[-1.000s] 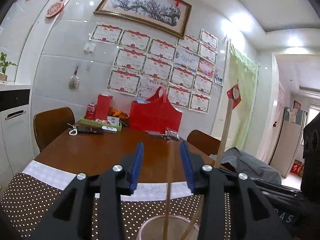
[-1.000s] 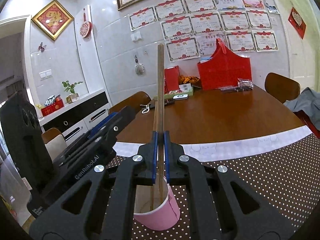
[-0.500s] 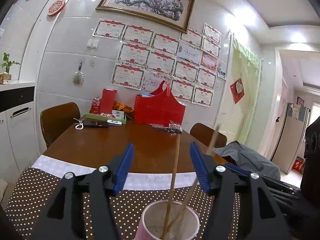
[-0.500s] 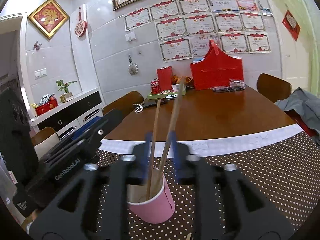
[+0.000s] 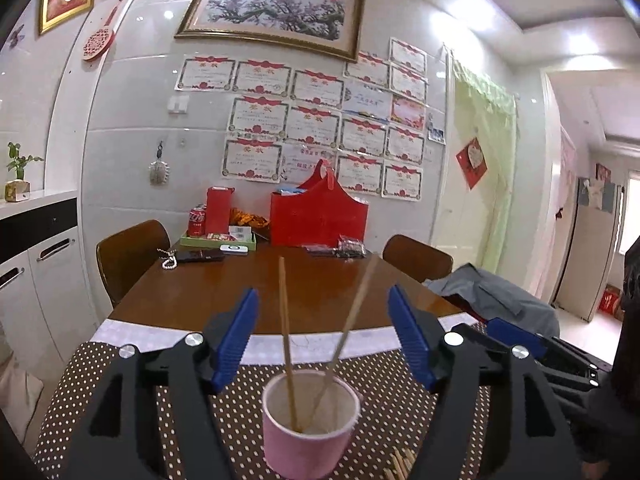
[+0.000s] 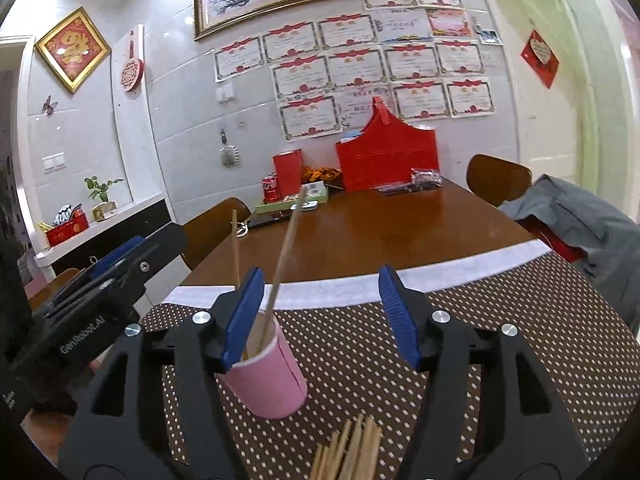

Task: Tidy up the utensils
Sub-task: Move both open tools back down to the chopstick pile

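A pink paper cup (image 5: 310, 426), round and smooth-walled, stands on a brown dotted cloth (image 6: 500, 336) at the near end of a glossy wooden table (image 5: 320, 280). Two thin wooden chopsticks (image 5: 285, 332) lean apart inside it. More chopsticks (image 6: 352, 450) lie loose in a bundle on the cloth just before the cup; their count is unclear at the frame edge. The left claw (image 5: 322, 336) hangs released, blue ribbed pads wide, above the cup. The right claw (image 6: 320, 314) is likewise released, beside the cup. The mid-table is bare; red boxes (image 5: 318, 216) crowd the tiled far wall.
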Demonstrator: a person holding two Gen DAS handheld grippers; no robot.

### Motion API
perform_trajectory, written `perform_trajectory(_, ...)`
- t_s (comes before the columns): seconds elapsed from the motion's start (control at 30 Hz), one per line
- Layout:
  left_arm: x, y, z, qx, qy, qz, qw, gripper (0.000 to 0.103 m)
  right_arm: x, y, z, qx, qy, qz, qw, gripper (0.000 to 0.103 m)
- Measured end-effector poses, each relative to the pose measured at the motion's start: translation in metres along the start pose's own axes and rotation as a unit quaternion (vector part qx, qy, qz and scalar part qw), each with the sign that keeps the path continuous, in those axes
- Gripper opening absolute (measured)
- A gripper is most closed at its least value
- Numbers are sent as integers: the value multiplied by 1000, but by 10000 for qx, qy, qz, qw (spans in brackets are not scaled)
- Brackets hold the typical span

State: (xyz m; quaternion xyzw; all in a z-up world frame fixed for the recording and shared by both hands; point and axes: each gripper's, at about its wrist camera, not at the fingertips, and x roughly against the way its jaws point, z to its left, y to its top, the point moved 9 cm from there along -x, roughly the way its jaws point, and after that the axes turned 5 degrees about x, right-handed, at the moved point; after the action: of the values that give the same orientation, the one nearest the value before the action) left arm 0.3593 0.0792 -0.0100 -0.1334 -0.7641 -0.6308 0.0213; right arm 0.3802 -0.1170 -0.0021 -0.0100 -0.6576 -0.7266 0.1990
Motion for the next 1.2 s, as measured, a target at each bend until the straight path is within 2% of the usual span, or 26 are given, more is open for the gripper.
perform_trajectory(0.3,34,-32,-26,-470,261,562,9970,67,38,-28,-27,36,-112,374,9992,64)
perform_trajectory(0.47,54,-52,-41,-740,361,867,9928,67,57,-55,-40,41,-129,678,9976,68)
perform_trajectory(0.57,63,-71,-49,-823,365,1201,9887,67,64,-71,-45,68,-122,925,9956,69)
perform_trajectory(0.7,66,-112,-57,-913,290,1950,9761,67,66,-98,-54,177,-126,1344,9907,71)
perform_trajectory(0.77,64,-139,-58,-898,286,2434,9653,67,64,-115,-59,216,-129,1626,9864,71)
perform_trajectory(0.83,62,-162,-56,-771,234,2841,9554,67,63,-130,-61,221,-97,1851,9824,71)
perform_trajectory(0.93,58,-192,-49,-318,149,3355,9414,67,58,-148,-62,164,73,2185,9757,71)
perform_trajectory(1.07,52,-213,-40,54,280,3729,9274,67,50,-168,-59,86,346,2632,9641,71)
perform_trajectory(1.2,48,-228,-39,-69,477,3911,9191,67,47,-177,-55,56,514,2815,9582,71)
